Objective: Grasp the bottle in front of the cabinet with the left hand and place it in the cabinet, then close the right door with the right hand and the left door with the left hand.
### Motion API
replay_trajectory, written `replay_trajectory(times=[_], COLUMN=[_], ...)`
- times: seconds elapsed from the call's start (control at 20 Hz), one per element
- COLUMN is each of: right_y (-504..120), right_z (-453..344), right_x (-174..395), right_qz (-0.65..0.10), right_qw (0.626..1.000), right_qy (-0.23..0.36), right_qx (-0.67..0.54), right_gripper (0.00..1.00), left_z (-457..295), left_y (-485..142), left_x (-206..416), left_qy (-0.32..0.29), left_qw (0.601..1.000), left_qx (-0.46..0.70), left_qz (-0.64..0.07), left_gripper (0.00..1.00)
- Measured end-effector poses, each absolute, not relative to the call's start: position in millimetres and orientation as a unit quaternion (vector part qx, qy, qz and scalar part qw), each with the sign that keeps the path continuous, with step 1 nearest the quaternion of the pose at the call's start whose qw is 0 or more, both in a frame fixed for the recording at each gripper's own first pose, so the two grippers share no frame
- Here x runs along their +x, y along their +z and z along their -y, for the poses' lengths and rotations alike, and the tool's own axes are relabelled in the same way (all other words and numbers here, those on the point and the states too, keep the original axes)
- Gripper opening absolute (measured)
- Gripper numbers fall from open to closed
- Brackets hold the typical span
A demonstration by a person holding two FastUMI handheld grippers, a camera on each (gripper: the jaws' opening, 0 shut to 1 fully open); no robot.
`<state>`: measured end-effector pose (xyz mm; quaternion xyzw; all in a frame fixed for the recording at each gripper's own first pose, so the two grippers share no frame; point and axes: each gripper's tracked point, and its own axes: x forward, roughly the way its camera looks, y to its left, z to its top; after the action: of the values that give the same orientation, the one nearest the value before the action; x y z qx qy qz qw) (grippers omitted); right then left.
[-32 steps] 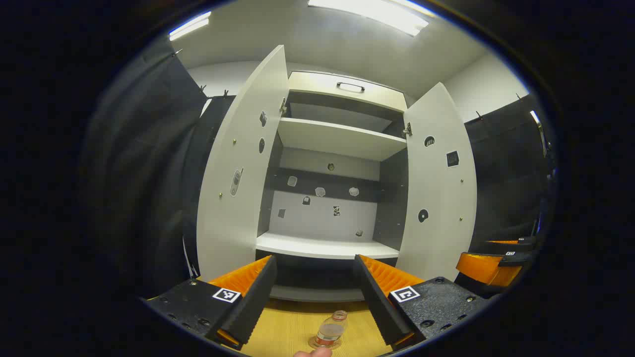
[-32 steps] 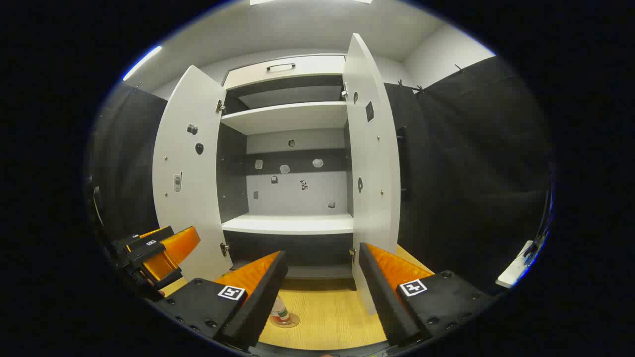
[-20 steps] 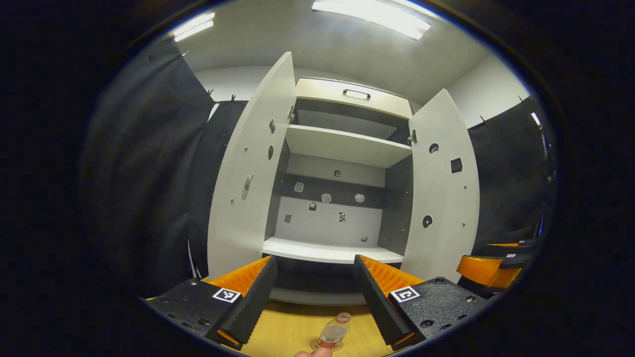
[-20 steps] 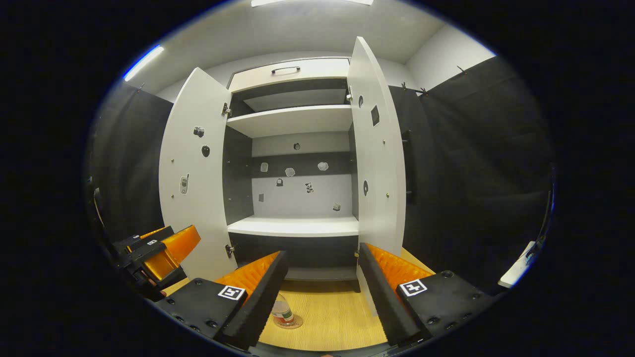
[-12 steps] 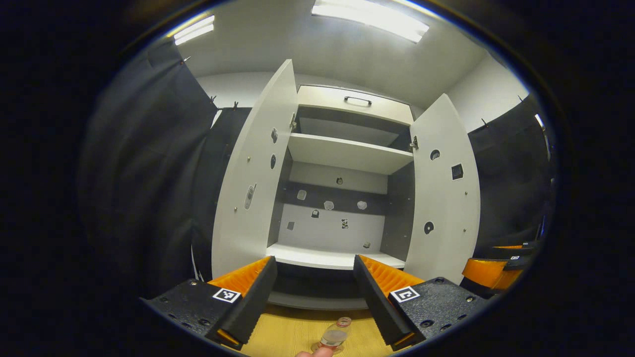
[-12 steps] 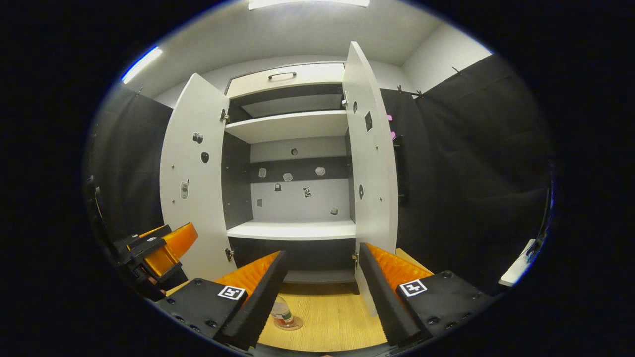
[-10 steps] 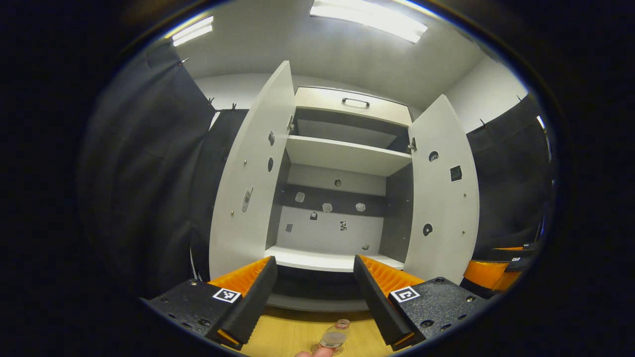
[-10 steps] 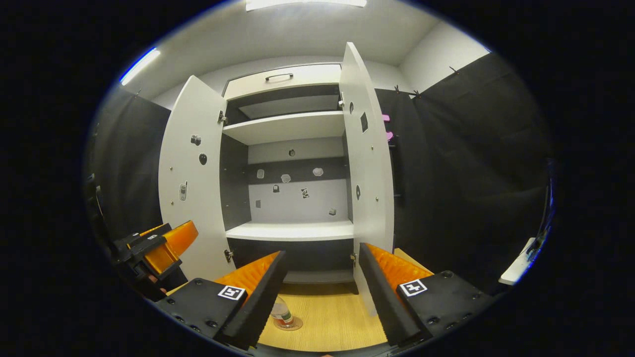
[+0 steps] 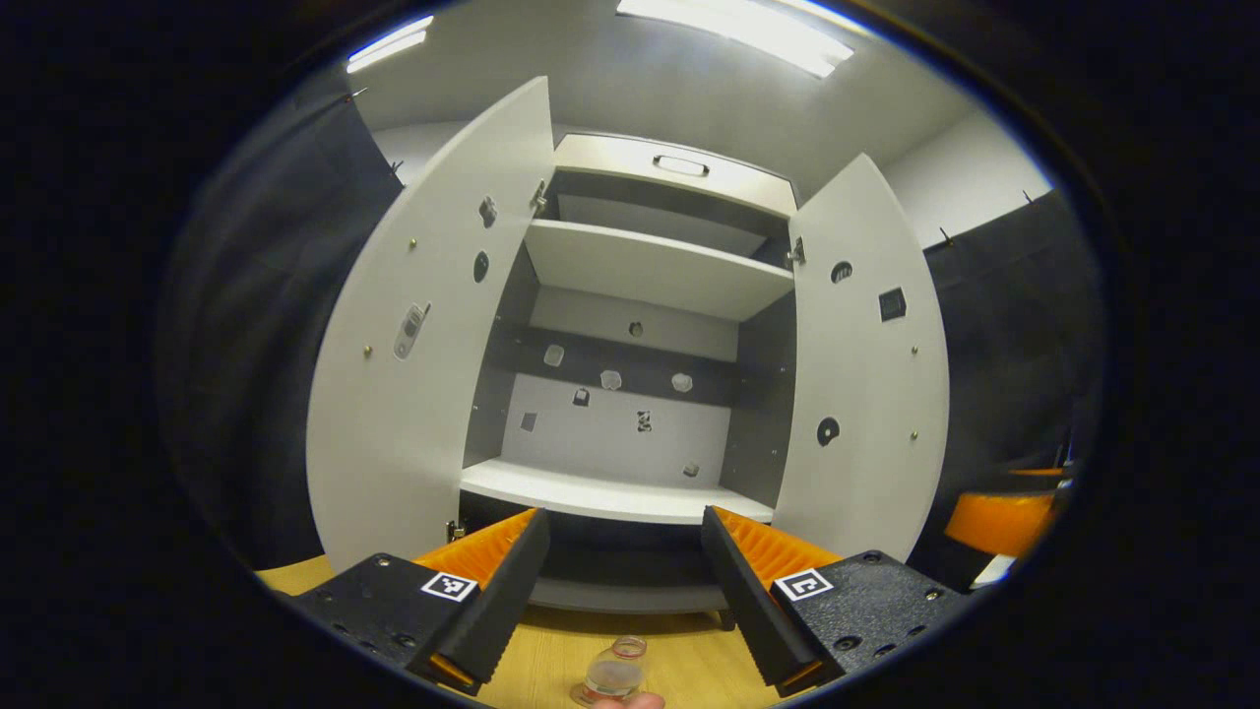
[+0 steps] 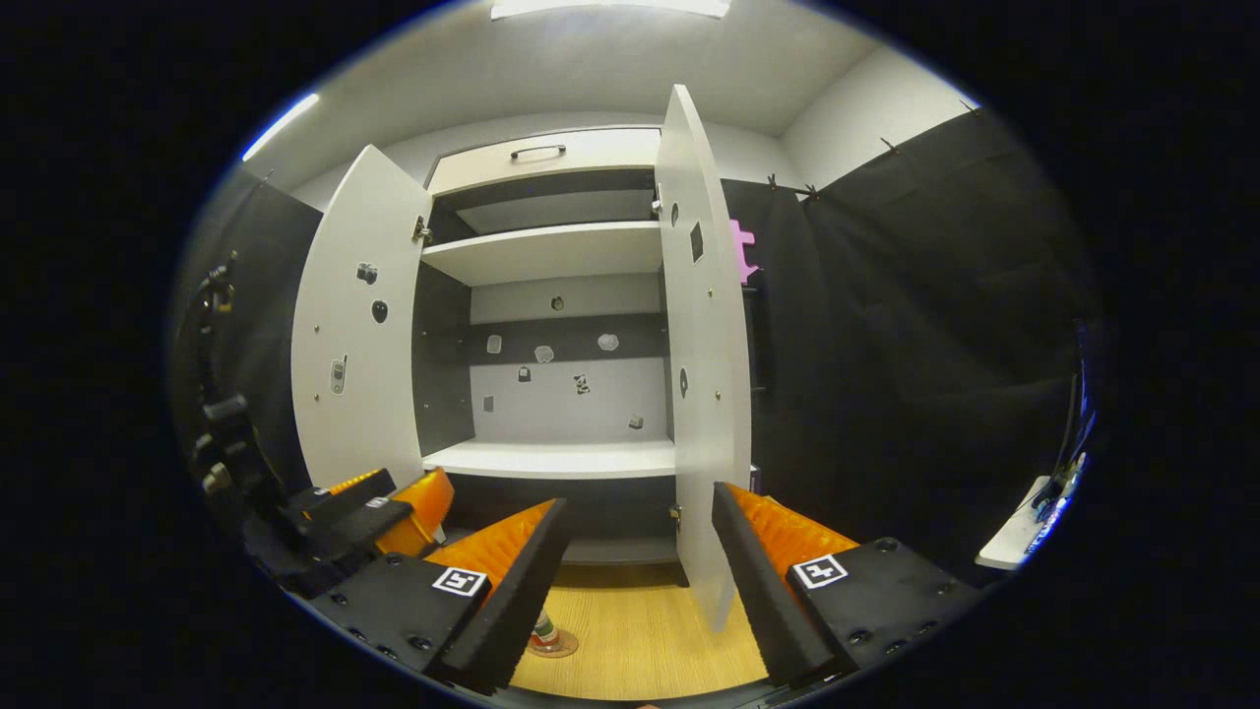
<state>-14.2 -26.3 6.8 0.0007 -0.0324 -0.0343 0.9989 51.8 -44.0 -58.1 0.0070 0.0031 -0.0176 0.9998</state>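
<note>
A small clear bottle [image 9: 612,677] with a red-banded label stands on the wooden tabletop [image 9: 679,665], low between my left gripper's [image 9: 622,574] open fingers and nearer than their tips. A fingertip [image 9: 630,701] shows just below it. In the right gripper view the bottle [image 10: 542,635] peeks out beside the left finger [image 10: 512,581] of my open right gripper [image 10: 635,561]. The white cabinet [image 9: 630,394] stands ahead with both doors wide: left door [image 9: 423,345], right door [image 9: 866,374]. Its lower shelf [image 9: 610,492] is bare. The left gripper [image 10: 379,512] shows at the left of the right gripper view.
Black cloth hangs on both sides of the cabinet. The right door's edge [image 10: 704,394] stands close ahead of my right gripper. A drawer with a handle [image 9: 679,165] tops the cabinet. Small stickers dot the back panel and doors. A white ledge [image 10: 1014,537] sits far right.
Both views have swung: the cabinet has drawn closer and larger in the left gripper view. The left gripper has moved in toward the right gripper. The bottle has stayed put.
</note>
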Motion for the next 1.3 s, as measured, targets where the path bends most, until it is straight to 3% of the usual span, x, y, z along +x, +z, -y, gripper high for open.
replay_trajectory(times=[0.4, 0.8, 1.05, 1.1, 1.15, 1.3], right_y=[-5.4, -24.2, -26.7, -27.7, -28.5, -29.7], right_z=[58.5, 63.3, 63.6, 63.5, 62.5, 58.2], right_x=[-15.5, -17.9, -19.2, -19.1, -19.1, -16.5], right_qz=[0.016, -0.008, -0.012, -0.015, -0.016, -0.015], right_qw=[0.996, 0.995, 0.995, 0.995, 0.995, 0.995], right_qy=[-0.090, -0.098, -0.098, -0.098, -0.098, -0.093], right_qx=[-0.022, -0.014, -0.025, -0.029, -0.030, -0.027], right_gripper=[0.97, 0.97, 0.97, 0.97, 0.97, 0.97], left_z=[42.9, 36.1, 37.6, 34.0, 38.1, 43.4], left_y=[-219.4, -309.1, -332.9, -334.2, -333.9, -331.3], left_x=[71.2, 56.8, 47.9, 44.3, 46.2, 42.2], left_qy=[-0.012, -0.020, -0.026, -0.017, -0.027, -0.046], left_qw=[0.994, 0.988, 0.986, 0.985, 0.986, 0.982], left_qx=[0.024, 0.058, 0.045, 0.048, 0.048, 0.051], left_qz=[-0.102, -0.145, -0.156, -0.163, -0.161, -0.178], left_gripper=[0.95, 0.95, 0.95, 0.94, 0.73, 0.69])
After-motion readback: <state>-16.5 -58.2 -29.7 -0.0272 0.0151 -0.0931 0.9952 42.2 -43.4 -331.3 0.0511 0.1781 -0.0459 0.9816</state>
